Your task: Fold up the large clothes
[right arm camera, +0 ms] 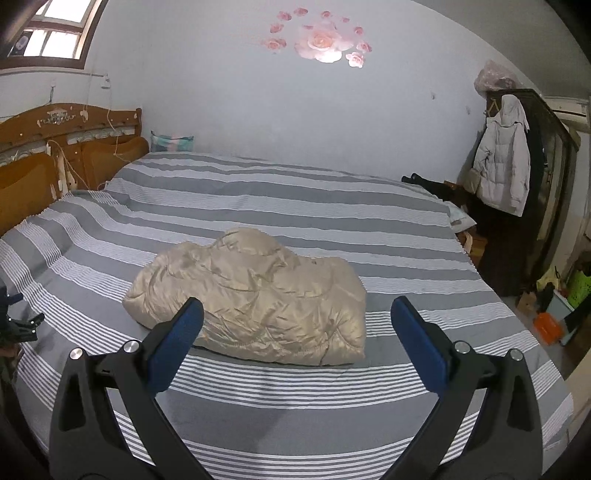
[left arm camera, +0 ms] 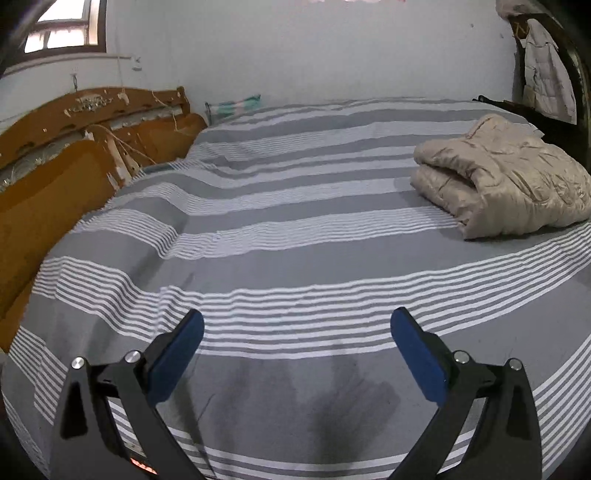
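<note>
While both grippers hang above a bed (right arm camera: 258,192) covered in a grey and white striped sheet, neither one holds anything. To the left of the bed stands a worn orange-brown wooden headboard (right arm camera: 70,147), with a window (right arm camera: 51,33) high on the wall above it. The left gripper (left arm camera: 297,332) sits over the near edge of the bed, its blue-padded fingers (left arm camera: 181,354) spread wide with only bare sheet between them. A dark smudge (left arm camera: 347,402) marks the sheet just under that gripper. The folded beige puffer jacket (right arm camera: 255,291) lies in a thick, rumpled bundle on the bed, toward its near side and roughly midway along it; in the left wrist view the jacket sits far to the right, well apart from the left gripper. The right gripper (right arm camera: 297,321) hovers over the near edge of the bed directly in front of the jacket, fingers wide apart. Whether its left pad touches the jacket cannot be told. On the wall behind the bed is a cluster of pink rose stickers (right arm camera: 319,40). To the right of the bed, a pale grey hooded coat (right arm camera: 504,158) hangs on a dark wardrobe (right arm camera: 546,166), with clutter on the floor (right arm camera: 554,306) beside the bed's right end.
</note>
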Tool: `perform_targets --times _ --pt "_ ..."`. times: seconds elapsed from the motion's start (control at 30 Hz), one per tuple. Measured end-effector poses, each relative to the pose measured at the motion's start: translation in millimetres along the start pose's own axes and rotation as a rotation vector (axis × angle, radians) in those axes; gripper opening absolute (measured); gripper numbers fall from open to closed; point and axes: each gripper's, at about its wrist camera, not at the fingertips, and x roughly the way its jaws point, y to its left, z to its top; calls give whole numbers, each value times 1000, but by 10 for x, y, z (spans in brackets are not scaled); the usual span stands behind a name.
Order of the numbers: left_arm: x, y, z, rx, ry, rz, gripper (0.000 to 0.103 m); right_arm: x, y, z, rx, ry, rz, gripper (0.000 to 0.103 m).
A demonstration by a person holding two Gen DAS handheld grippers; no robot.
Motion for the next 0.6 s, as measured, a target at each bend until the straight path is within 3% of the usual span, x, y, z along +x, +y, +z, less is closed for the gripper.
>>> perform_targets --times 0.1,0.37,0.6 --pt "44 3 -12 -1 15 7 101 -27 -14 25 0 -6 -5 100" --pt "-198 -153 -9 65 -46 26 101 -42 -102 37 20 -12 -18 100" --pt "-229 -88 -46 32 -31 71 101 -92 -90 47 18 -21 -16 100"
